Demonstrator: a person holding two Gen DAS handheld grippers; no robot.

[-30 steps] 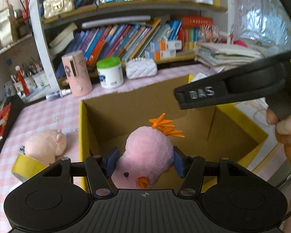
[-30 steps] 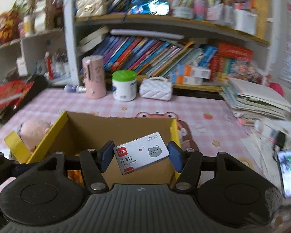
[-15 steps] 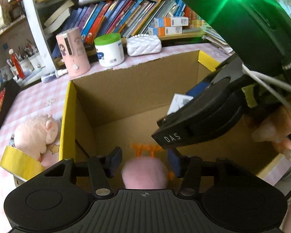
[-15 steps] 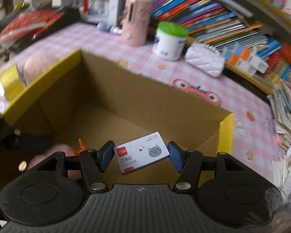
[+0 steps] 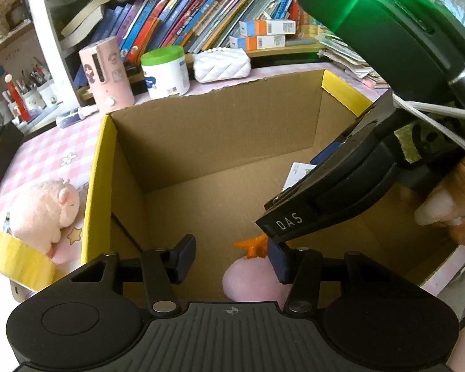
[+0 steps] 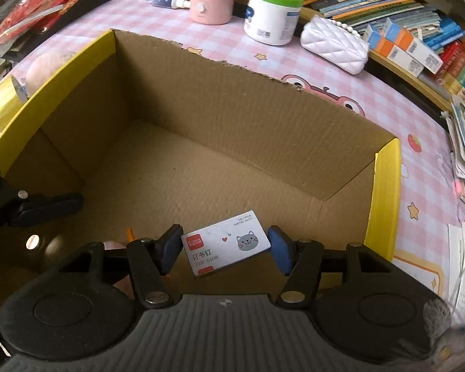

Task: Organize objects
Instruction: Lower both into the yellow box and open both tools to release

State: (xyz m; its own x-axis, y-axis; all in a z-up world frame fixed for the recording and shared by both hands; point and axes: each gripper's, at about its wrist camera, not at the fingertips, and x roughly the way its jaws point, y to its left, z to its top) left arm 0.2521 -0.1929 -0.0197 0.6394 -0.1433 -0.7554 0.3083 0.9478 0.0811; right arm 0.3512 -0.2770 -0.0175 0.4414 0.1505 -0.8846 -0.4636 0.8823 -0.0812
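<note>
While the pink plush chick (image 5: 251, 276) lies on the floor of the cardboard box (image 5: 220, 130) at lower centre, we see our left gripper (image 5: 231, 259) above it, jaws just narrowed yet parted and empty; the toy sits below the right pad, unpressed. Our right gripper (image 6: 225, 249) pinches the staple box (image 6: 225, 241) end to end over the carton's near right corner. Outside, at left, rest a plush pig (image 5: 46, 207) and a yellow tape roll (image 5: 18, 263).

Plush chick (image 5: 251, 276) in box (image 5: 220, 130); plush pig (image 5: 46, 204) left outside.
</note>
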